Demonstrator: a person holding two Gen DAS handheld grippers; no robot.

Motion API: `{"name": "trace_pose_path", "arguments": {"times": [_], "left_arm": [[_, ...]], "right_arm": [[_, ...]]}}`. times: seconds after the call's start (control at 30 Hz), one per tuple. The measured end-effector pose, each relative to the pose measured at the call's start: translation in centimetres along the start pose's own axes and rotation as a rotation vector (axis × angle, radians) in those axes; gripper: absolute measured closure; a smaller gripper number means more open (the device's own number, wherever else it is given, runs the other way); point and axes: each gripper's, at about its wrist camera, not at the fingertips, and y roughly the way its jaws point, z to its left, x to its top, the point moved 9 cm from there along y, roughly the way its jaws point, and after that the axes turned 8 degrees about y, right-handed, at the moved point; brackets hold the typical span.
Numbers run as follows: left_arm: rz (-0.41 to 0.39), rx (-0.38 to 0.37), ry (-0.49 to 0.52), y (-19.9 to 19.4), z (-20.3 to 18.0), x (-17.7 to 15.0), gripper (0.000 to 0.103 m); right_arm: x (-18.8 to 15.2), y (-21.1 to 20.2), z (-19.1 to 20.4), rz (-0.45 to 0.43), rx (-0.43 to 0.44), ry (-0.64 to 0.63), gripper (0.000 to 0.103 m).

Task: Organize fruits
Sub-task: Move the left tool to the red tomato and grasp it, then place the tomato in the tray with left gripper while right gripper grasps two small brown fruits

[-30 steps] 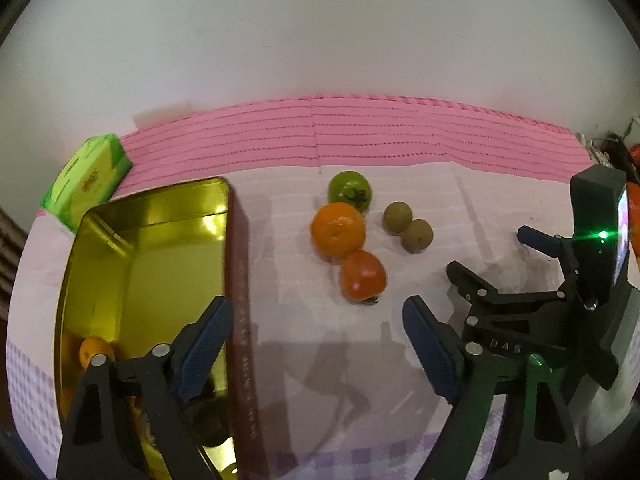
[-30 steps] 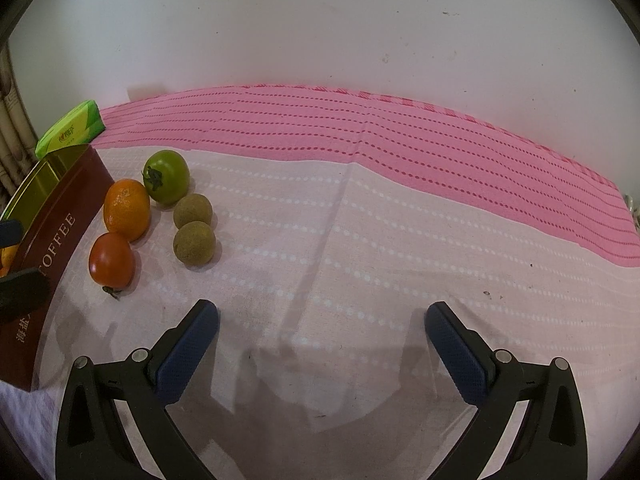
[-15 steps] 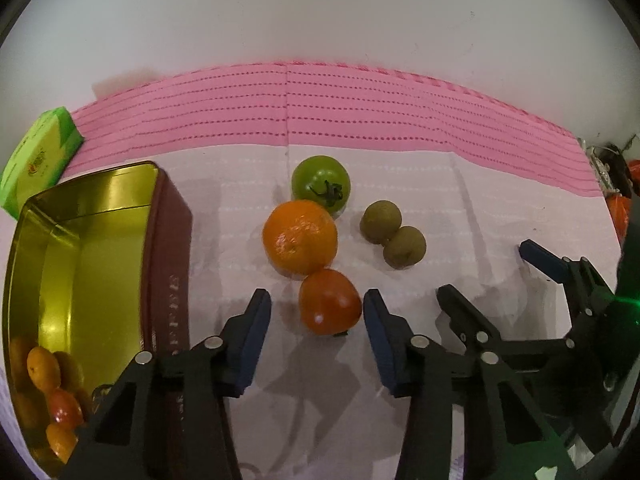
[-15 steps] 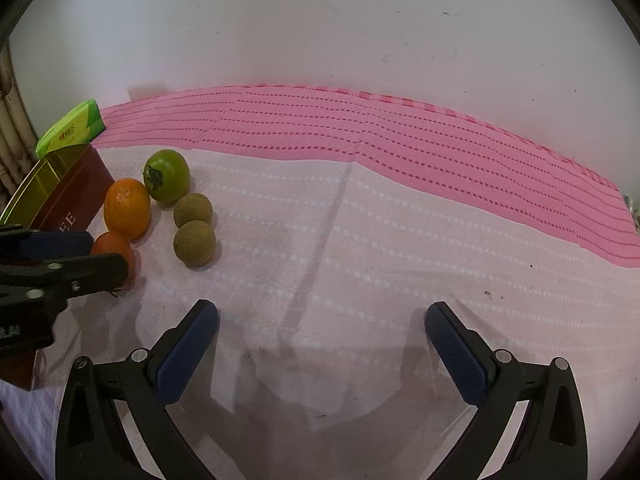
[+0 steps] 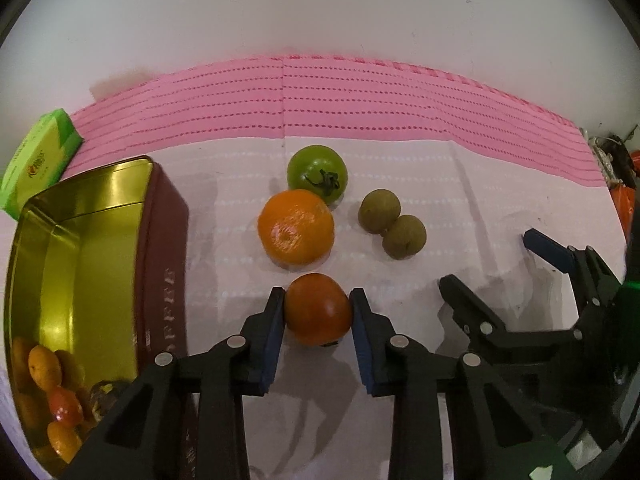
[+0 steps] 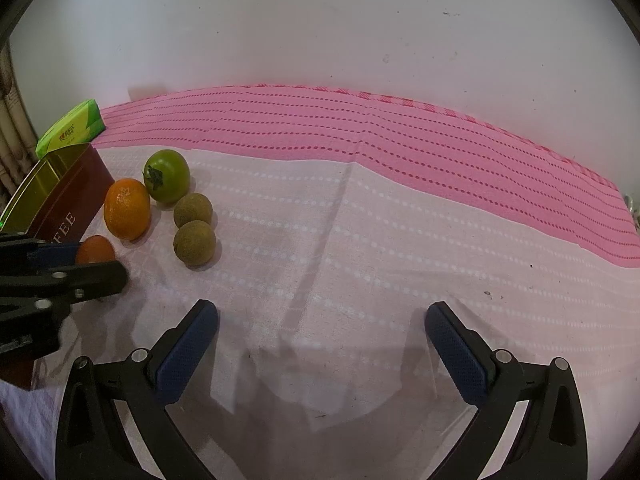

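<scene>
Blue-padded, my left claw (image 5: 318, 316) sits at lower centre of the left wrist view, its two jaws having just drawn in until both pads press the sides of a red tomato (image 5: 318, 314); the tomato rests on the pale pink tablecloth (image 5: 440, 184). Just above it in the frame lies an orange (image 5: 296, 232), with a green tomato (image 5: 318, 172) touching the orange's upper right. Two small brown fruits (image 5: 392, 224) lie side by side, touching, right of the orange. At left stands an open gold-lined tin (image 5: 164, 240) with dark red walls; small orange and red fruits (image 5: 52, 396) are heaped in its lower corner. A green box (image 5: 40, 160) lies at the upper left edge. My right claw (image 6: 320, 344) occupies the bottom of the right wrist view, jaws spread wide with only cloth between them; in the left wrist view it shows at lower right.
</scene>
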Motion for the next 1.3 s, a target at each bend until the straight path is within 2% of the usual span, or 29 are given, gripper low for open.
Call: {"name": "trace_pose_path", "arguments": {"times": [0.43, 0.6, 0.97, 1.3], "left_arm": [[-0.074, -0.002, 0.003, -6.3, 1.0, -2.1, 0.075], [-0.106, 0.028, 0.001, -8.4, 2.4, -3.1, 0.075], [-0.122, 0.104, -0.093, -11.0, 8.0, -6.9, 0.075], [-0.124, 0.147, -0.177, -11.4, 12.1, -9.3, 0.075]], "right_arm": [[0.0, 0.0, 0.0, -0.001, 0.000, 0.000, 0.000], [0.0, 0.0, 0.0, -0.001, 0.001, 0.000, 0.000], [0.0, 0.0, 0.1, -0.002, 0.001, 0.000, 0.000], [0.0, 0.0, 0.1, -0.002, 0.001, 0.000, 0.000]]}}
